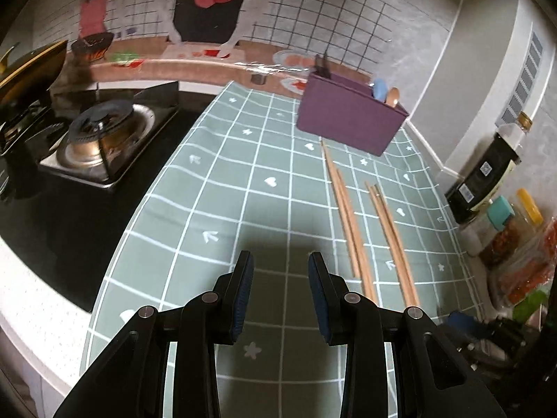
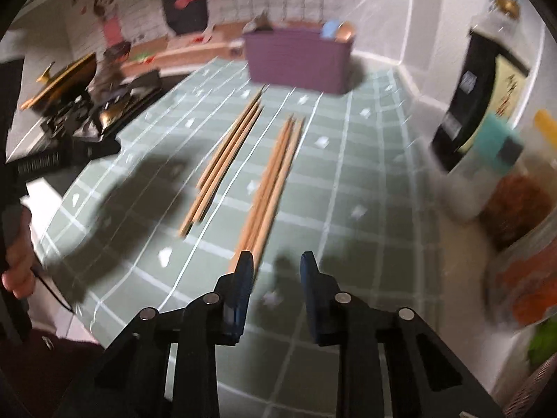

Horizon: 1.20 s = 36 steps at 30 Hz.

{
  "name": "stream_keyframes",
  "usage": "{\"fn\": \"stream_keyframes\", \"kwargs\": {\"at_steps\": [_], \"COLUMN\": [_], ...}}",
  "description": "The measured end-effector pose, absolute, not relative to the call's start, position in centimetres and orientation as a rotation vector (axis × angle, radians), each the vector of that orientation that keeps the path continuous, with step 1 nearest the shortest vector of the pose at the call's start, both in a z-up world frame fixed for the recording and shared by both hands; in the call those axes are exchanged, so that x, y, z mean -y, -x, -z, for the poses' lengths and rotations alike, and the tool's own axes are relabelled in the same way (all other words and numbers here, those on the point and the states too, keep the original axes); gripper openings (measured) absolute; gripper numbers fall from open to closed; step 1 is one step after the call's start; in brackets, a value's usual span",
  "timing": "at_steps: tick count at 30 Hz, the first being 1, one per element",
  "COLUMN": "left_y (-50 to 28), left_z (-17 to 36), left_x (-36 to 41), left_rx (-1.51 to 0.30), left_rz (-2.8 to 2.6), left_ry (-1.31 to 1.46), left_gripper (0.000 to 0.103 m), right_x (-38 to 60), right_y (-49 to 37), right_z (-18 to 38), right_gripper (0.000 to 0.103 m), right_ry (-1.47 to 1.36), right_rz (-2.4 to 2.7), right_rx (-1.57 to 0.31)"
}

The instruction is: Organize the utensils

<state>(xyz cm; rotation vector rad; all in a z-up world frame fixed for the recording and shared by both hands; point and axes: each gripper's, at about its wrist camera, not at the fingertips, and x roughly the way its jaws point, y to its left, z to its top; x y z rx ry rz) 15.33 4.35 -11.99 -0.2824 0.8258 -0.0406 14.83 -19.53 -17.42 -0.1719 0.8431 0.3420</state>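
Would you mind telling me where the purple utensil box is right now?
In the left wrist view the purple utensil box stands at the far end of the green checked mat, right of the gas stove, just beyond the chopsticks.

My left gripper (image 1: 281, 261) and right gripper (image 2: 275, 261) are matte black linkages with silver round pivot pins and blue ribbed fingers (image 1: 243, 292). A bare-skinned hand (image 2: 17, 261) shows, dark maroon sleeve below.

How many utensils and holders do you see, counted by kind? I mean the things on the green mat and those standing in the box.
Chopsticks lying on the mat: 4, as a left pair and a right pair
Purple box: 1
Blue utensil in the box: 1
Wooden spoon in the box: 1
Dark utensil in the box: 1
Total: 8
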Motion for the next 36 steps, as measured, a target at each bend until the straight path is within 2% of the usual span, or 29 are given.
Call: {"fn": "stream_keyframes", "kwargs": {"at_steps": [21,28,30,31,36], "left_y": [-14.1,-13.8,-13.7,-13.7,-14.1], "left_z": [13.6,13.6,13.6,13.6,14.0], "left_x": [-3.6,-3.1,-2.4,-2.0,0.7], "left_rx": [-0.875,-0.877,-0.879,-0.88,-0.901], "left_rz": [0.066,0.084,0.103,0.116,0.195], "left_ry": [0.265,0.258,0.245,0.236,0.184], "left_gripper": [0.034,0.034,0.034,0.034,0.034], "right_x": [19.4,18.4,17.9,17.8,19.1], "right_y": [-13.6,-13.9,-13.8,-13.8,-14.2], "right_z": [19.7,19.8,19.9,19.9,19.6], "right_gripper": [0.023,0.022,0.018,0.009,0.006], "right_ry": [0.078,0.159,0.204,0.214,0.19], "right_rz": [-0.376,-0.331,-0.319,-0.324,-0.291], "right_rx": [-0.885,-0.854,-0.839,-0.834,-0.822]}}
